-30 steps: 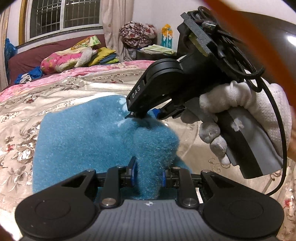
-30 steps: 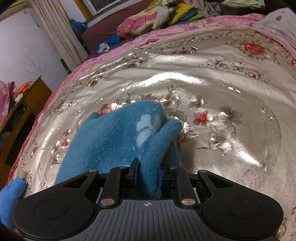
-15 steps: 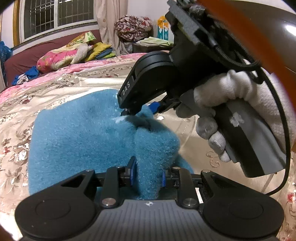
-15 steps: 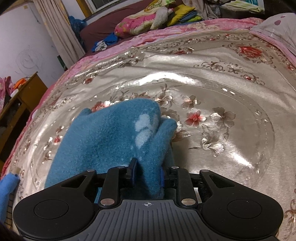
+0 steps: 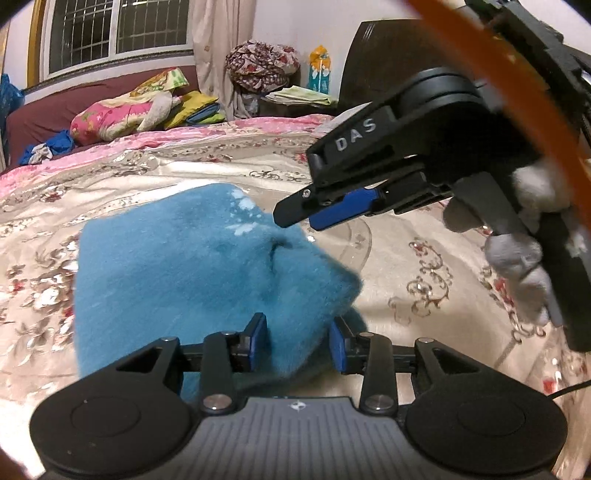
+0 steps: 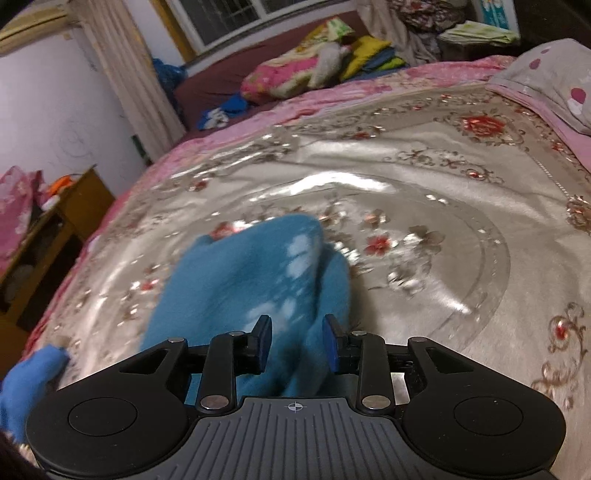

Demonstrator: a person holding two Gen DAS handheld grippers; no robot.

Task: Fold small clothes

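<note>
garment: small teal-blue fleece piece [image 5: 192,266], fuzzy nap, a few pale blotches near its far edge; folded over on itself into a thick, roughly square pad with a puckered crease near the middle; it lies on the bedspread, right in front of both grippers.
left gripper [image 5: 298,341]: black hinged arms, ribbed grey body, blue pads; jaws have just been opening and now stand narrowly apart, a soft ridge of the fleece between them, with a sliver of gap beside each pad; no pinch visible.
right gripper [image 6: 297,345]: same build; jaws have just been opening, moderately apart; the fleece shows between the pads, blurred, and does not look squeezed. in the left wrist view its tips [image 5: 306,216] hang above the garment's far right corner, apart from the cloth.
right hand [image 5: 524,273]: white knit glove, wrapped round the dark handle.
bedspread [image 6: 424,177]: glossy beige satin, embroidered red and brown flowers, scrolls and a ring-shaped border, pink floral edging.
pillow pile [image 5: 122,114]: pink and yellow printed cushions, soft and heaped, far side of the bed.
window [image 5: 118,29]: barred, pale frame.
cabinet [image 6: 55,229]: brown wood, open shelf, beside the bed.
</note>
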